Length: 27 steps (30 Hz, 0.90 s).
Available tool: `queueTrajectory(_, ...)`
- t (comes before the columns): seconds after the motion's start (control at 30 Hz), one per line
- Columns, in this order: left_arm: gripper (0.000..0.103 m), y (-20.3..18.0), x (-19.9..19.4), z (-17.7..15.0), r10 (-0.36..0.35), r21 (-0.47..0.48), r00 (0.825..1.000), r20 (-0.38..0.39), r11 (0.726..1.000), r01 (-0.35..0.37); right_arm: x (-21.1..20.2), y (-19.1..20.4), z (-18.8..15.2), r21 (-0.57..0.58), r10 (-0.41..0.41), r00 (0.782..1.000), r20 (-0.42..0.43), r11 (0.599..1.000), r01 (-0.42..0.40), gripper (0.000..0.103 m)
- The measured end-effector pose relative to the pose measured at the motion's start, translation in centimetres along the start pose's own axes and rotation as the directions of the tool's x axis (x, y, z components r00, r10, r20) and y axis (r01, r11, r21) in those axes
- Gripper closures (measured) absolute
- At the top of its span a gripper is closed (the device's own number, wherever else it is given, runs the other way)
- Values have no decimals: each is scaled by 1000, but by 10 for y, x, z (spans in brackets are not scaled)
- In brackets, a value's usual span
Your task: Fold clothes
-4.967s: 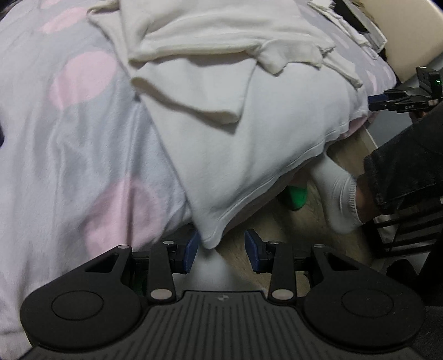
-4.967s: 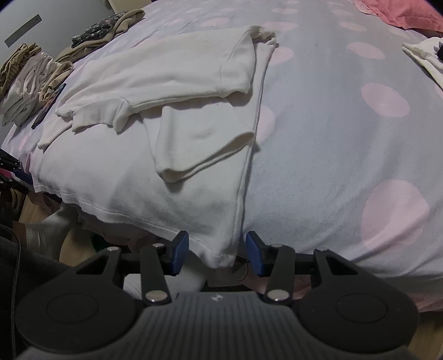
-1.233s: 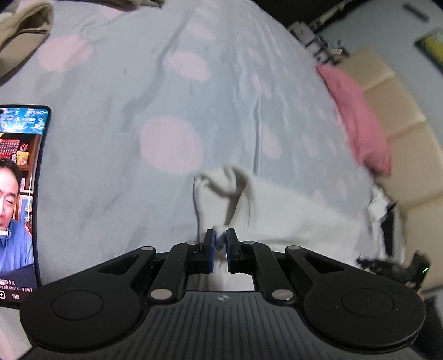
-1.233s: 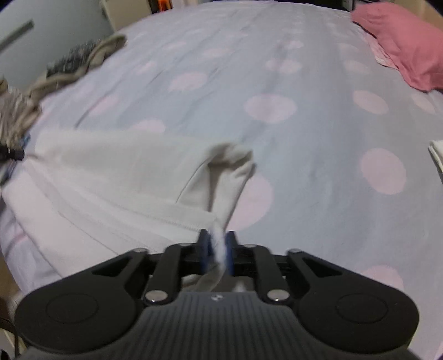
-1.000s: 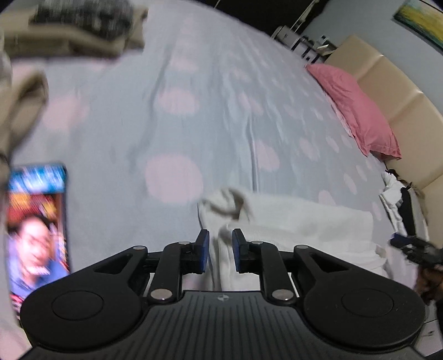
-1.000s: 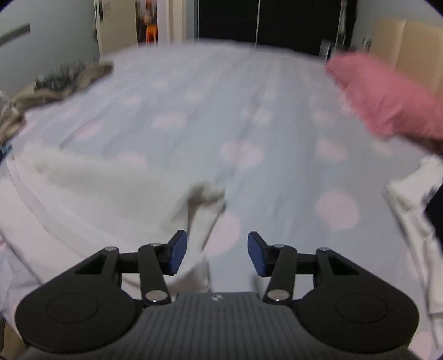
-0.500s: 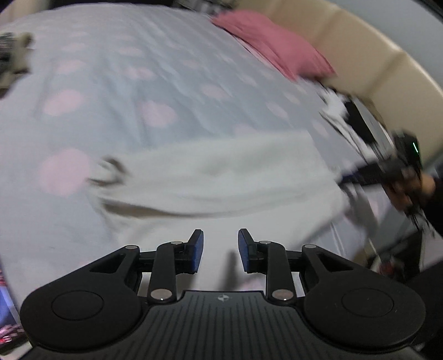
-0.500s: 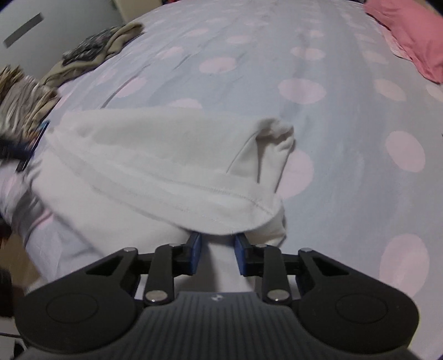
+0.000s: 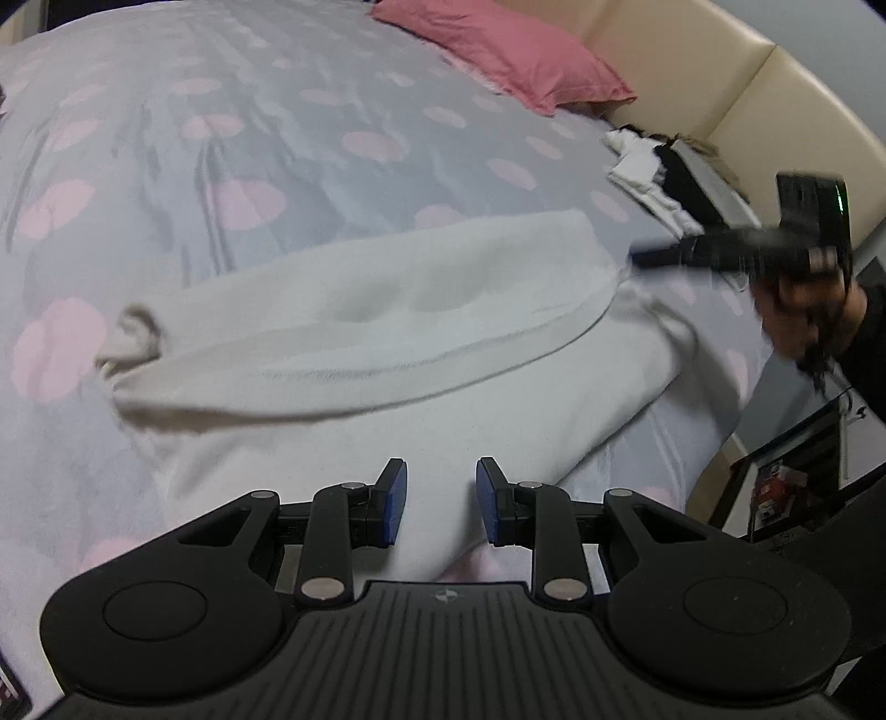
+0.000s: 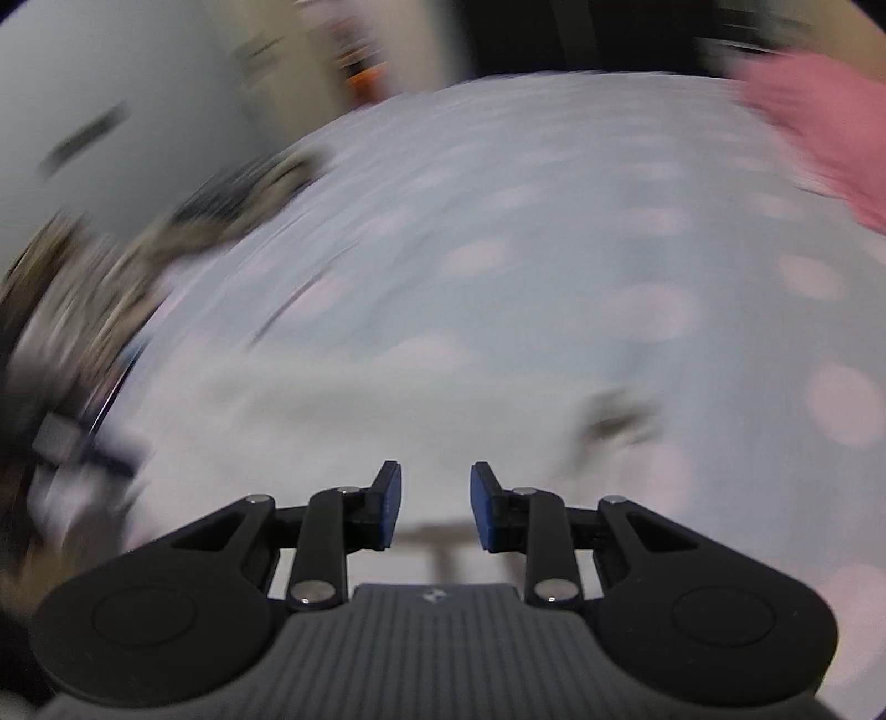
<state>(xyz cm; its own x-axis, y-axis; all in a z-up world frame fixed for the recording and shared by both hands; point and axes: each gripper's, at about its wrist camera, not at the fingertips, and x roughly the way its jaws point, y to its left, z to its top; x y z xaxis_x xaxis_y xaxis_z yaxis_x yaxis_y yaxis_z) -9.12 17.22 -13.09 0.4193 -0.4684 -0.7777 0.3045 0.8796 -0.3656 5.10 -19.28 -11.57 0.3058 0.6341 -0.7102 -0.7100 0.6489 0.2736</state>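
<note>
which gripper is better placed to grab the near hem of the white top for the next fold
Left, probably. The left gripper hangs open right over the near edge of the white top, in sharp view. The right gripper is open too, but its view is too blurred to place.

place: home bedroom | signs: bed with grey, pink-dotted cover (image 9: 310, 111); pink pillow (image 9: 498, 50); padded cream headboard (image 9: 692, 83); clothes piles at edges, probably laundry (image 9: 648, 171)

Right gripper (image 10: 431, 507) hangs with jaws parted above the blurred white garment (image 10: 343, 421); dotted bedspread (image 10: 554, 221) beyond.
</note>
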Motion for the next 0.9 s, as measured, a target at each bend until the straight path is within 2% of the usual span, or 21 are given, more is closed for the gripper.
queueTrajectory(0.03, 79, 0, 3, 3, -10, -5, 1000, -3, 1000, 10, 6, 13, -4, -46, 37, 999, -37, 998, -39, 71)
queueTrajectory(0.17, 79, -2, 18, 10, -25, -8, 999, -30, 1000, 24, 43, 42, -9, -41, 45, 983, -176, 998, -53, 69)
queueTrajectory(0.23, 79, -2, 25, 11, -19, -1, 999, -48, 1000, 19, 55, 52, -6, -65, 21, 982, -190, 997, -34, 69)
queueTrajectory(0.27, 79, -2, 27, 10, -18, 1, 998, -55, 1000, 18, 61, 54, -2, -62, 12, 983, -185, 998, -24, 69)
queueTrajectory(0.33, 76, 0, 30, 7, -21, -6, 998, -66, 1000, 20, 68, 45, 15, -7, -16, 994, -104, 1000, 15, 69)
queueTrajectory(0.4, 76, 2, 32, 3, -25, -19, 997, -75, 1000, 24, 65, 31, 30, 104, -74, 995, 61, 992, 67, 68)
queueTrajectory(0.43, 75, 3, 33, 2, -28, -24, 997, -77, 999, 26, 61, 22, 34, 171, -81, 990, 112, 983, 61, 68)
queueTrajectory(0.5, 75, 3, 32, 1, -31, -22, 997, -75, 999, 29, 54, 8, 37, 278, -57, 986, 157, 960, 11, 68)
queueTrajectory(0.57, 75, 1, 30, 2, -26, -8, 997, -69, 1000, 26, 46, 7, 35, 254, -45, 986, 159, 967, 3, 68)
queueTrajectory(0.7, 75, -1, 24, 10, -37, 7, 999, -14, 999, 37, 37, 30, 18, 86, 9, 995, 95, 996, -18, 67)
queueTrajectory(0.77, 75, -1, 21, 15, -39, 6, 999, 19, 999, 39, 37, 38, 7, 46, 17, 998, 56, 999, -19, 67)
queueTrajectory(0.83, 75, -2, 18, 18, -6, 14, 999, 50, 1000, 6, 36, 40, -4, 20, -44, 999, 28, 999, 43, 66)
queueTrajectory(0.9, 75, 0, 13, 17, 29, 23, 996, 79, 999, -30, 24, 31, -12, 25, -140, 988, 65, 990, 138, 58)
